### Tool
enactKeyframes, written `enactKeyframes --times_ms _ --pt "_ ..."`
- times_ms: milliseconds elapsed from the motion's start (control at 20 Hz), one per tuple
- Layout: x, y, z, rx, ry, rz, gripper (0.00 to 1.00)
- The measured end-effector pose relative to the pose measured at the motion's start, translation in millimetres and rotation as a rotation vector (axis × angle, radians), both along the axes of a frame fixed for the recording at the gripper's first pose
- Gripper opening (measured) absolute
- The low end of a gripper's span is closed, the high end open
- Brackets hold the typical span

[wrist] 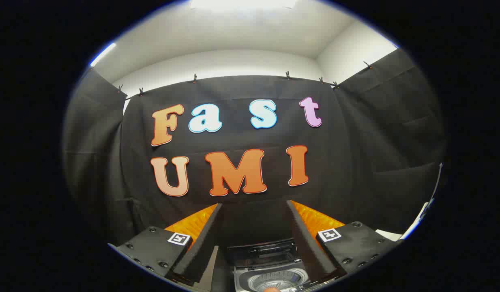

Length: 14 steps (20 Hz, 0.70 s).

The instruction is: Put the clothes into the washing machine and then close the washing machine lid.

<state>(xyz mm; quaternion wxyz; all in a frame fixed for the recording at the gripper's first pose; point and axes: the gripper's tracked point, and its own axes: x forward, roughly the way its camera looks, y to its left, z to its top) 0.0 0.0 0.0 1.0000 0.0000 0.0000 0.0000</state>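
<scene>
Grey top-loading washing machine [270, 272], lid raised upright, ribbed drum visible, between the fingers

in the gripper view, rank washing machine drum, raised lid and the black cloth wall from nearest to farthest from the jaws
The gripper is open, its jaws spread and holding nothing.
1. Washing machine drum: nearest, low between the jaws.
2. Raised lid: just behind the drum, standing open between the jaws.
3. Black cloth wall: farthest, well beyond both.
</scene>
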Motion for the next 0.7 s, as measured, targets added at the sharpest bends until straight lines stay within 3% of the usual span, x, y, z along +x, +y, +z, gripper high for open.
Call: enactKeyframes --times_ms 700 --pt "-8 -16 -3 -0.013 -0.004 -0.074 0.98"
